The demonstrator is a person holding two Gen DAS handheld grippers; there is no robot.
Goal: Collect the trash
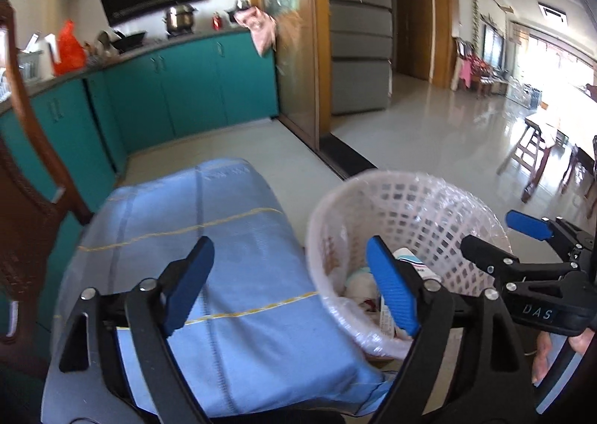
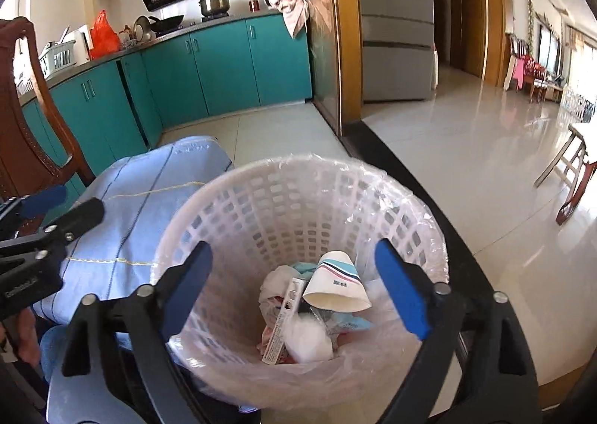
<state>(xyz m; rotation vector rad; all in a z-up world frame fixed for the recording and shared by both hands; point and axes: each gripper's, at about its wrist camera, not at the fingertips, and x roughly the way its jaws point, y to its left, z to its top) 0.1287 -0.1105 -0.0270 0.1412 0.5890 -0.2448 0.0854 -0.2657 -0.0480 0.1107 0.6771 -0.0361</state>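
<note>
Teal cabinets (image 2: 224, 65) run along the far left wall, and glossy pale floor tiles (image 2: 466, 162) stretch away to the far right. Nearer, a light blue cloth (image 1: 231, 274) covers a surface on the left, and just to its right stands a white lattice wastebasket (image 2: 294, 207) lined with a clear plastic bag, its mouth facing up toward the cameras. Inside at the bottom lies the trash: a paper cup (image 2: 335, 286) with striped bands on its side, its open mouth pointing toward the near side and its base toward the far wall; beside it, to the left, a narrow carton (image 2: 283, 315) lies with its long axis running near to far, resting on crumpled white tissue (image 2: 309, 338). The right gripper (image 2: 294, 293) hangs over the basket's near rim with its blue-padded fingers spread wide apart, holding nothing and touching nothing. The left gripper (image 1: 291, 282) is above the cloth's right edge and the basket's left rim, its fingers likewise wide apart and empty.
</note>
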